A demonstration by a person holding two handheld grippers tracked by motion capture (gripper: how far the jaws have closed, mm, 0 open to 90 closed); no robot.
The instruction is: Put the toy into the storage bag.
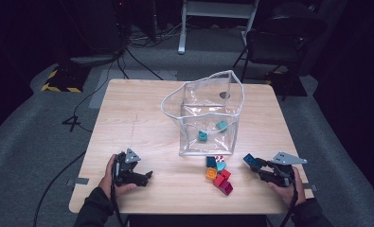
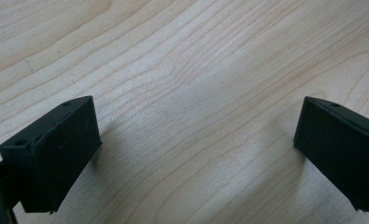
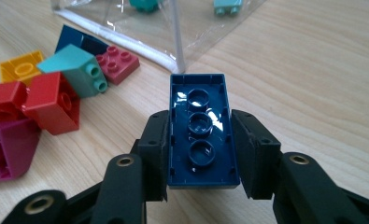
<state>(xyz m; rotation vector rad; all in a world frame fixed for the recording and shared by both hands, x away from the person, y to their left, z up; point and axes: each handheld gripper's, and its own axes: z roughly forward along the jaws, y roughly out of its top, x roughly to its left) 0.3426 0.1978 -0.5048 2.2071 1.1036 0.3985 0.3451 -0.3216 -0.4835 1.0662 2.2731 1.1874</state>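
Between right hand-held gripper [image 3: 200, 154] jaws: blue brick [image 3: 201, 128].

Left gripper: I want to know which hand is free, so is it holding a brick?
No: the left gripper stands open over bare table.

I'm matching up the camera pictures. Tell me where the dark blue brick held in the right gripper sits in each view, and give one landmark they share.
High view: the dark blue brick sits lower right, in the right gripper, right of the loose brick pile.
Left gripper view: not in it; bare table between open jaws.
Right gripper view: centre, clamped hollow underside up.
Shared landmark: the clear plastic bag, top of the right gripper view.
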